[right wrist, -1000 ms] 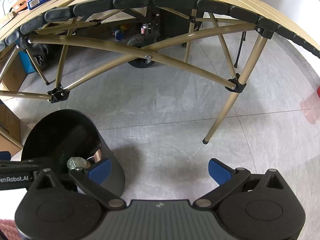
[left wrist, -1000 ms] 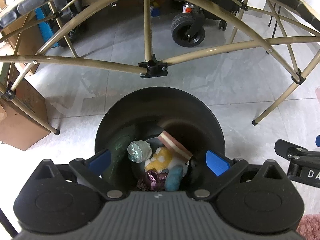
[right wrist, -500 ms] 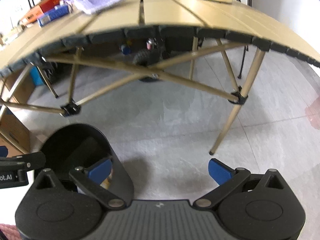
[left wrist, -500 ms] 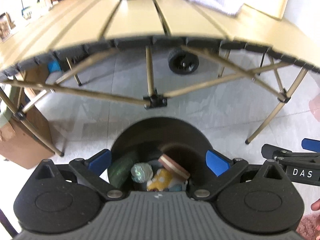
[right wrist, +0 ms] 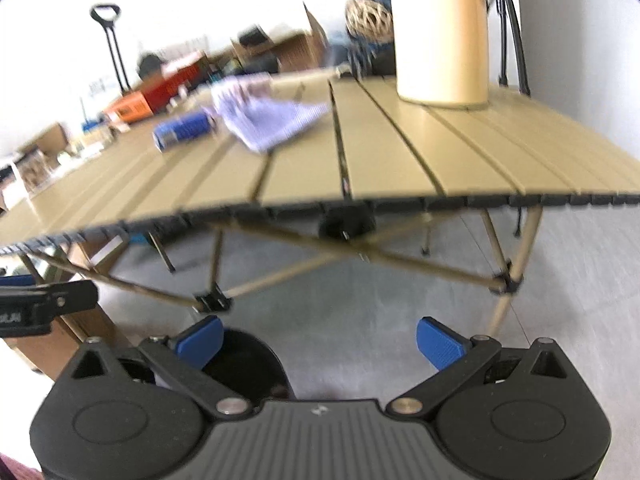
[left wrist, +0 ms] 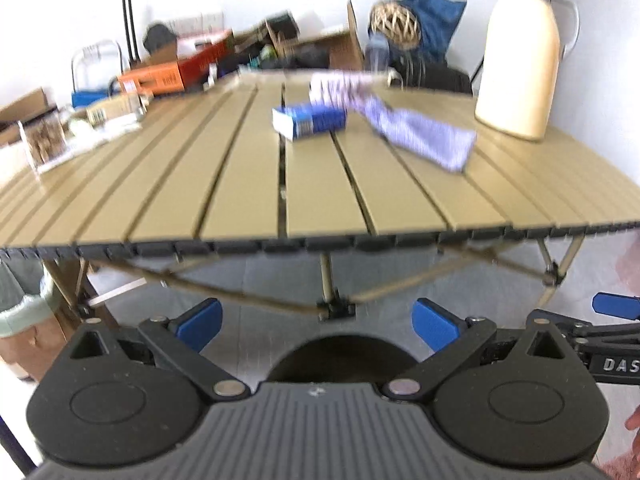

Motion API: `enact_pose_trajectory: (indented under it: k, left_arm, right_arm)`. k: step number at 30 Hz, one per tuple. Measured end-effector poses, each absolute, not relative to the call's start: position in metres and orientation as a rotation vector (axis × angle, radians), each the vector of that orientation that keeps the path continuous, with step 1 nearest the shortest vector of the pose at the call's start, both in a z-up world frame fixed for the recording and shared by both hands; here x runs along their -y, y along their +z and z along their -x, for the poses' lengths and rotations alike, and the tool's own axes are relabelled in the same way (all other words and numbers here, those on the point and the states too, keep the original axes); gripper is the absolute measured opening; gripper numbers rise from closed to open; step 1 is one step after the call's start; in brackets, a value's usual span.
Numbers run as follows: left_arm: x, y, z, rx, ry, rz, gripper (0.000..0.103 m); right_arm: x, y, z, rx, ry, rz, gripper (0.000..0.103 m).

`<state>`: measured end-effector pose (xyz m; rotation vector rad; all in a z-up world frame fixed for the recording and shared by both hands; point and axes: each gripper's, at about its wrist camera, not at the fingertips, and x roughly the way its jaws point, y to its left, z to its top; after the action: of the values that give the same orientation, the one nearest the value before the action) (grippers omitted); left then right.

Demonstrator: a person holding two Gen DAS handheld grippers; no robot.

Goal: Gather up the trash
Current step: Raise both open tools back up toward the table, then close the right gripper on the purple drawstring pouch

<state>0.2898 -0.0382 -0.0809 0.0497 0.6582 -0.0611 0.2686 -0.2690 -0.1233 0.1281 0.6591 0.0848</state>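
The black trash bin (left wrist: 340, 354) stands on the floor just below and in front of my left gripper (left wrist: 316, 322), which is open and holds nothing; only the bin's far rim shows. In the right wrist view the bin (right wrist: 244, 360) sits low left, behind the left finger of my right gripper (right wrist: 320, 338), also open and holding nothing. On the slatted tan table (left wrist: 260, 200) lie a blue and white carton (left wrist: 308, 122) and a crumpled lilac cloth (left wrist: 404, 126). The same carton (right wrist: 184, 130) and cloth (right wrist: 268, 118) show blurred in the right wrist view.
A cream thermos jug (left wrist: 520, 52) stands at the table's right rear. Boxes and clutter (left wrist: 172, 72) line the table's far left. A cardboard box (left wrist: 36, 344) sits on the floor left. The table's crossed legs (right wrist: 352, 256) span the tiled floor. My other gripper (left wrist: 608, 344) shows at right.
Both cameras have tilted and risen from looking down into the bin to looking across the tabletop. The bin's contents have dropped out of sight. Both grippers stay open.
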Motion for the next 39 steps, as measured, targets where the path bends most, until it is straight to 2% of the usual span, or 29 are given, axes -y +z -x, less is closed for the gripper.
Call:
enact_pose_trajectory:
  k: [7,16,32,39]
  left_arm:
    - [0.035,-0.066,-0.295,-0.578,-0.014,-0.028,0.103]
    - [0.028,-0.049,-0.319,-0.497,0.026,0.010,0.103]
    - [0.006,-0.037,-0.392,-0.472,0.076,0.073,0.103]
    - [-0.004,-0.037,-0.416,-0.490,0.096,0.096,0.103]
  right_arm:
    - [0.266,-0.092,-0.267,-0.479,0.129,-0.137,0.103]
    - [0.250,-0.070,-0.318,-0.389,0.146,-0.076,0.103]
    - [0.224,-0.067,-0.429,-0.423,0.129,-0.057,0.103]
    - [0.209,-0.076,-0.478,-0.540,0.105,-0.025,0.103]
